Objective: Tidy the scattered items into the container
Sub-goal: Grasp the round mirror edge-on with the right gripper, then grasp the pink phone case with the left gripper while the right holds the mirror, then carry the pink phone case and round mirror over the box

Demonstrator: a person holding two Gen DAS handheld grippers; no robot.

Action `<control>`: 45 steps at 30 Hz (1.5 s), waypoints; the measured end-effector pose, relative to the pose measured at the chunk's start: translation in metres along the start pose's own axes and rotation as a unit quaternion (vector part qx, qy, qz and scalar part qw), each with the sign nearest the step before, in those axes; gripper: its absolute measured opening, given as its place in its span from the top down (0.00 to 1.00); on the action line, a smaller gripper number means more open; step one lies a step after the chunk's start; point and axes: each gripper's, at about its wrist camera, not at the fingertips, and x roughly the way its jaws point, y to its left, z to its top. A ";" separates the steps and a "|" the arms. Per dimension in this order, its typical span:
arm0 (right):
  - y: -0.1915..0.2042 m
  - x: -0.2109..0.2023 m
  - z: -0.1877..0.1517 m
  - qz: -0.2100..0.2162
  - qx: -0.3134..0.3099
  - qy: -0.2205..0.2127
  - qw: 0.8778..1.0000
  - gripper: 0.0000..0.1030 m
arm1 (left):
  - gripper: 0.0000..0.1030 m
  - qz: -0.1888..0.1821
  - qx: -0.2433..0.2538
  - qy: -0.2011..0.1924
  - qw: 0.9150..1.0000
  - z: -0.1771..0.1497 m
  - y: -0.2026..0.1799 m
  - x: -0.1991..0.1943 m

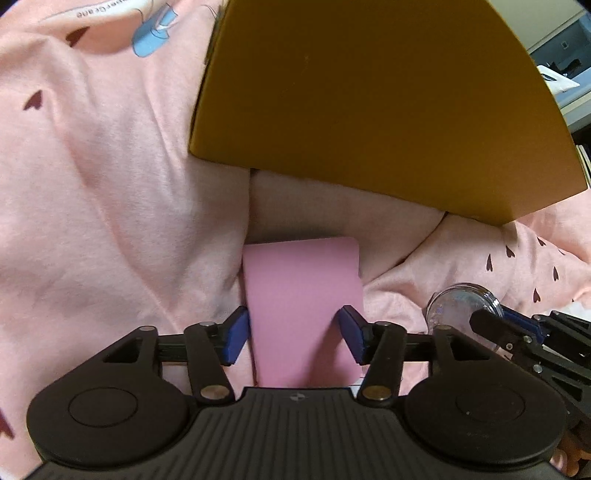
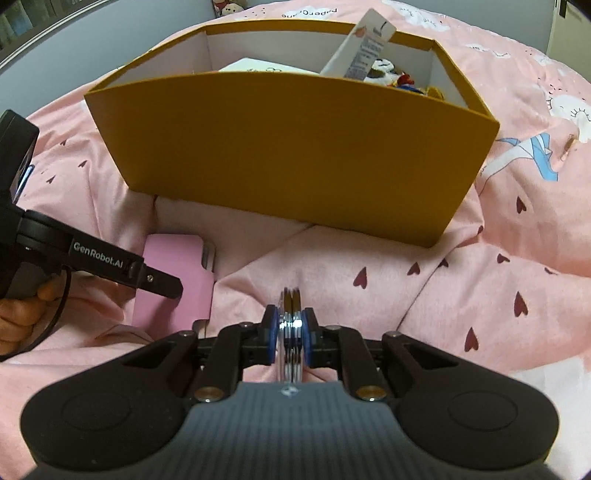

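A flat pink case (image 1: 303, 295) lies on the pink bedsheet just in front of the mustard-yellow box (image 1: 369, 96). My left gripper (image 1: 293, 332) straddles the case's near end, its blue pads at both edges; I cannot tell whether they press it. The case (image 2: 177, 273) and the left gripper's finger also show in the right wrist view. My right gripper (image 2: 291, 332) is shut on a round clear compact (image 2: 291, 325) held on edge, low over the sheet before the box (image 2: 288, 147). The compact also shows in the left wrist view (image 1: 461, 302).
The box holds a white tube (image 2: 362, 48), a white card (image 2: 258, 66) and small plush toys (image 2: 391, 75). The rumpled pink sheet (image 2: 480, 288) with heart prints surrounds it. A grey wall edge (image 2: 74, 33) runs behind on the left.
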 end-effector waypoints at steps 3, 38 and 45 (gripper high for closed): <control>-0.002 0.004 -0.002 -0.003 0.007 0.007 1.000 0.83 | 0.32 -0.005 0.000 0.001 1.000 0.000 0.000 0.004; 0.000 -0.010 -0.007 0.011 0.012 -0.009 1.000 0.86 | 0.81 -0.024 0.146 -0.087 0.985 -0.025 -0.062 -0.042; -0.002 -0.033 -0.001 0.012 0.005 -0.040 0.999 0.86 | 0.81 -0.039 0.169 -0.119 0.978 -0.030 -0.073 -0.068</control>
